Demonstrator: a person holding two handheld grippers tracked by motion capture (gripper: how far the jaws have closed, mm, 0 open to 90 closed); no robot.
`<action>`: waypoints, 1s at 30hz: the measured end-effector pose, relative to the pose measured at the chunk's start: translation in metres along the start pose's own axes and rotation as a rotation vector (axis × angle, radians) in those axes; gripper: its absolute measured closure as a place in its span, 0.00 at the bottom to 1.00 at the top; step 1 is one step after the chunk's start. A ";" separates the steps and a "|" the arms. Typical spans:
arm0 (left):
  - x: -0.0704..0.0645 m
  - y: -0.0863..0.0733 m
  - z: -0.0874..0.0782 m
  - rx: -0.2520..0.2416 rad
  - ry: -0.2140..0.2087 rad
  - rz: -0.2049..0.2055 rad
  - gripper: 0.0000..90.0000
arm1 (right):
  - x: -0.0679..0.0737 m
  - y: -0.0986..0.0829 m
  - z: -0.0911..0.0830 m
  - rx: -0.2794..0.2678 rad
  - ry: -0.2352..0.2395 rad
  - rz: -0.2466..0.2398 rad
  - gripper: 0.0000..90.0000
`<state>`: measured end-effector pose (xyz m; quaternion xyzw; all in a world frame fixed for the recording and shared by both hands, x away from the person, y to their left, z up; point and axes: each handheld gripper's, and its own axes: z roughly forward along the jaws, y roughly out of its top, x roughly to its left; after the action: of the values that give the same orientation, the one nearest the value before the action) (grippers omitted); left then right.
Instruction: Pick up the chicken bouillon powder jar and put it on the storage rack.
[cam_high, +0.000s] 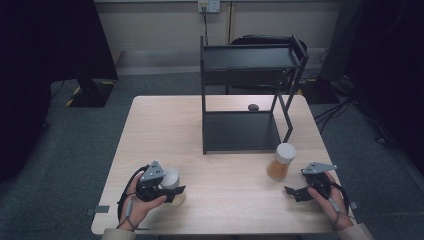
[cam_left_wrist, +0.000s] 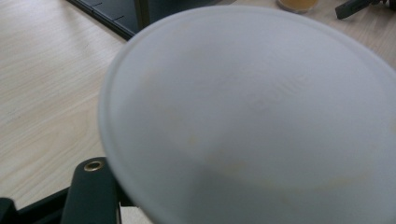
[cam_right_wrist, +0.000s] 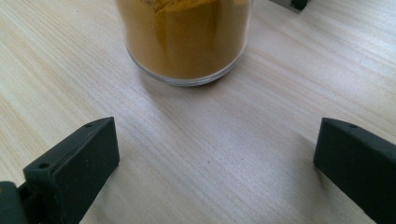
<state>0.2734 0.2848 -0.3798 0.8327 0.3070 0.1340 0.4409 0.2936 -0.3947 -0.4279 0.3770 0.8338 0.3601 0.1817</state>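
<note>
A jar with a white lid (cam_high: 170, 178) and pale yellowish contents sits at the table's near left, and my left gripper (cam_high: 176, 190) is shut on it. In the left gripper view the blurred lid (cam_left_wrist: 252, 116) is very close, and one black finger (cam_left_wrist: 88, 191) shows below it at the left. A second jar (cam_high: 281, 161), white-lidded and full of orange powder, stands at the near right. My right gripper (cam_high: 294, 192) is just behind it, open. In the right gripper view the jaws (cam_right_wrist: 215, 163) stand wide apart, short of the orange jar (cam_right_wrist: 184, 39), with bare wood between them.
A black two-tier metal rack (cam_high: 245, 131) stands at the table's middle back, with its lower tray near the orange jar. A small dark object (cam_high: 253, 107) lies behind the rack's lower tray. Bare wooden tabletop (cam_high: 230, 185) lies between the two hands.
</note>
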 end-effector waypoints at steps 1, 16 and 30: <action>0.000 0.003 0.001 0.003 -0.003 0.005 0.38 | 0.000 0.000 0.000 0.000 0.000 0.000 0.00; 0.006 0.041 0.027 0.020 -0.061 0.030 0.38 | 0.000 0.000 0.000 0.000 0.000 0.000 0.00; 0.010 0.078 0.055 0.028 -0.097 0.036 0.38 | 0.000 0.000 0.000 0.000 0.000 0.000 0.00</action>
<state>0.3394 0.2221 -0.3483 0.8496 0.2721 0.0969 0.4412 0.2936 -0.3947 -0.4279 0.3770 0.8338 0.3601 0.1817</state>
